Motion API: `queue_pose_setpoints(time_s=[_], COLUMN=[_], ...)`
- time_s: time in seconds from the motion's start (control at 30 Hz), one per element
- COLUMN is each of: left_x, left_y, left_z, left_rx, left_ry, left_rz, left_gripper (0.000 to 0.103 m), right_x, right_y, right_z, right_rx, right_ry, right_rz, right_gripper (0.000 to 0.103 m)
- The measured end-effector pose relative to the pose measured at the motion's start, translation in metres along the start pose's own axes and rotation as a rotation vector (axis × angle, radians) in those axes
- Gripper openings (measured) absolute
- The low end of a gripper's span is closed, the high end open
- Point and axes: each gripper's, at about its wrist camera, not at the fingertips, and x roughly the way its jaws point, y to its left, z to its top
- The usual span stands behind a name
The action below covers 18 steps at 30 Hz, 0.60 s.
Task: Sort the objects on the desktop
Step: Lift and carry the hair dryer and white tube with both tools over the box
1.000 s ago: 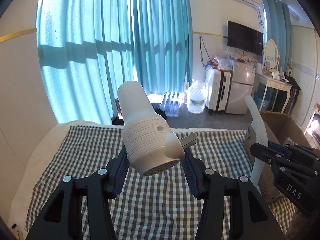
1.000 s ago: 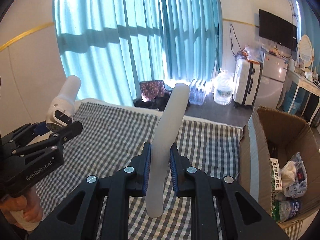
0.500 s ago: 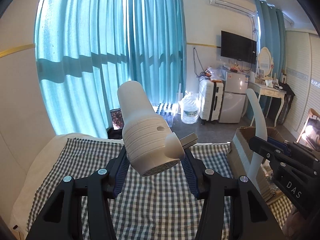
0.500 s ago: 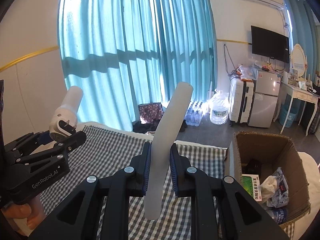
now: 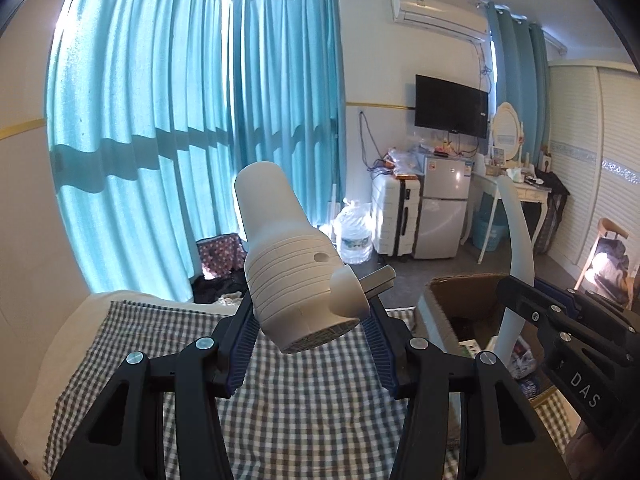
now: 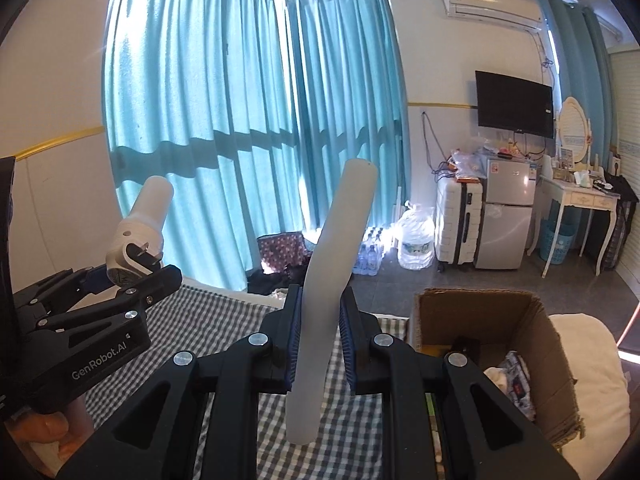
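- Above the checked cloth point(image 5: 304, 412), our left gripper point(image 5: 310, 330) clamps a white hair dryer point(image 5: 292, 264) across its ribbed body, nozzle tilted up toward the curtains point(image 5: 192, 132), with a stub of handle and a grey hinge sticking out to the right.
- Our right gripper point(image 6: 319, 338) is clenched tight on a pale, slightly curved tube point(image 6: 334, 280); its top end rises toward the window and its bottom end hangs below the blue pads point(image 6: 347, 344).
- Both grips look the same as a second ago: same hold on the dryer, same pinch on the tube, neither thing slipping.
- Both hands have come up since then. A second ago the cloth filled the lower half of each view; now more of the wall, the air conditioner point(image 5: 438, 12) and the TV point(image 5: 451, 106) shows.
- A cardboard box point(image 6: 480, 320) sat at the right edge of the right wrist view before; now it lies nearer the middle, just right of the tube, its open top showing packets and a wrapper.
- From the left wrist view the box point(image 5: 460, 300) now shows behind the right gripper point(image 5: 568, 336) and the tube point(image 5: 520, 248); a second ago only a brown corner peeked out there.
- From the right wrist view we see the left gripper point(image 6: 120, 296) at the left edge, the dryer point(image 6: 140, 228) standing out of it, and fingers point(image 6: 44, 428) of our hand below it.
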Motion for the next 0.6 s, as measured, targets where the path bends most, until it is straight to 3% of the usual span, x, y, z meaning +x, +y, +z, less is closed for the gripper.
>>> queue_pose_setpoints(time_s=[0.6], left_x=[0.025], left_y=[-0.092], left_z=[0.007], left_rx=[0.05], left_ry=[0.009], left_rz=[-0.145], left_gripper=[0.052], right_x=[-0.016], right_y=[-0.095], right_z=[-0.001], right_rx=[0.055], right_ry=[0.023], right_rz=[-0.199], right_gripper=[0.017])
